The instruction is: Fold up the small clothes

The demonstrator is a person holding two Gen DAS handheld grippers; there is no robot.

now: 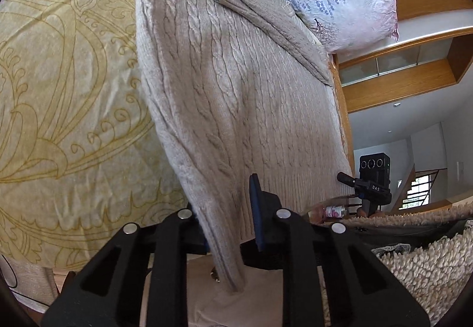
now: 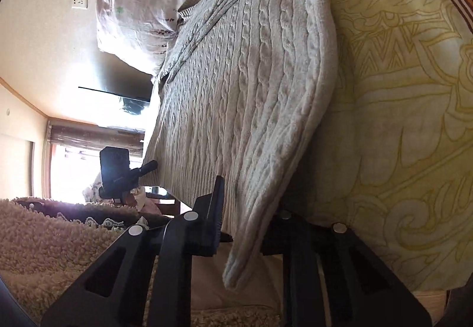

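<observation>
A: Where's the sweater?

B: The beige cable-knit sweater lies spread on the bed, over a cream bedspread with a yellow scroll pattern. The ribbed hem end is toward the cameras, the neck end far off, against a floral pillow.

A: Left claw?

B: The left claw is closed on the sweater. A narrow end of the knit, folded along the side, runs down between the two fingers; the right-hand finger with its blue pad presses against it. The end hangs past the fingers toward the camera.

A: And the right one?

B: Same at the other corner. The right claw is gripping the sweater's near edge. The left-hand finger shows plainly against the knit; the other is mostly hidden behind the fabric. A rounded fold of knit droops below the grip.

A: Can each see the other?

B: Yes. From the left wrist, the other tool's camera block shows at the right, just past the hem. From the right wrist, its counterpart shows dark against a bright window.

A: Anything else?

B: A fluffy fleece garment in the near corner of both views. Wooden shelving beyond the pillow. A wall socket at upper left in the right wrist view.
</observation>
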